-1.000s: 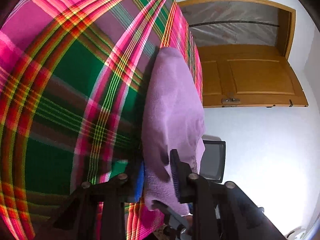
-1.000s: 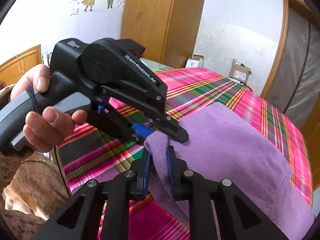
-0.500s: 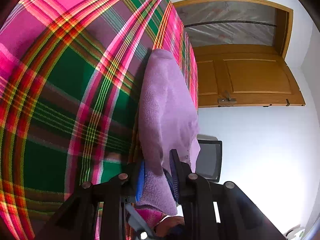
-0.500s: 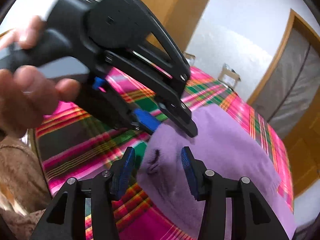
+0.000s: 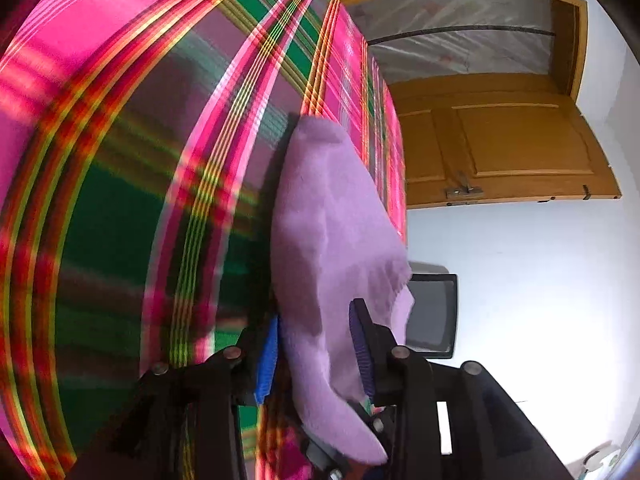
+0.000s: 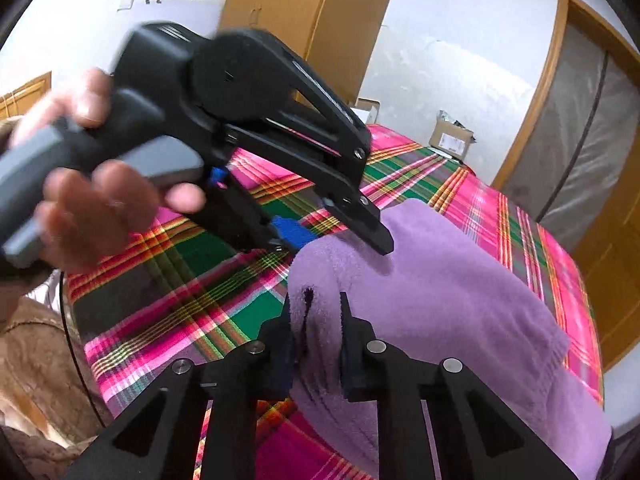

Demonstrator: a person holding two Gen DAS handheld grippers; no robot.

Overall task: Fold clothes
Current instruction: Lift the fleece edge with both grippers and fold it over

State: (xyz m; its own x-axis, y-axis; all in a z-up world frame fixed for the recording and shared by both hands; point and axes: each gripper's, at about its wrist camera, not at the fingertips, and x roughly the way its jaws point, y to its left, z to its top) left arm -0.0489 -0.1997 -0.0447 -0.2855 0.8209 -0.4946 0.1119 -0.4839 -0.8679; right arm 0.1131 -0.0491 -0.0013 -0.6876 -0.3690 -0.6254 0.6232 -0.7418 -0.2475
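A purple fleece garment (image 5: 328, 220) (image 6: 440, 300) lies on a bed with a pink, green and red plaid bedspread (image 5: 120, 200) (image 6: 180, 280). One near corner of it is lifted. My left gripper (image 5: 314, 340) is open, its fingers loosely straddling that corner. In the right wrist view a hand (image 6: 92, 208) holds the left gripper (image 6: 340, 240), whose upper finger hovers just over the cloth. My right gripper (image 6: 316, 320) is shut on a creased fold of the garment close beside it.
The bed's far edge faces a wooden door (image 5: 500, 140) and a dark chair back (image 5: 432, 312). A wooden wardrobe (image 6: 304, 12) and a cardboard box (image 6: 452, 138) stand behind the bed. Brown clothing (image 6: 32, 360) is at the lower left.
The right gripper opened half a second ago and has now shut on a fold of the garment again. The left gripper's fingers have spread wider around the corner they pinched.
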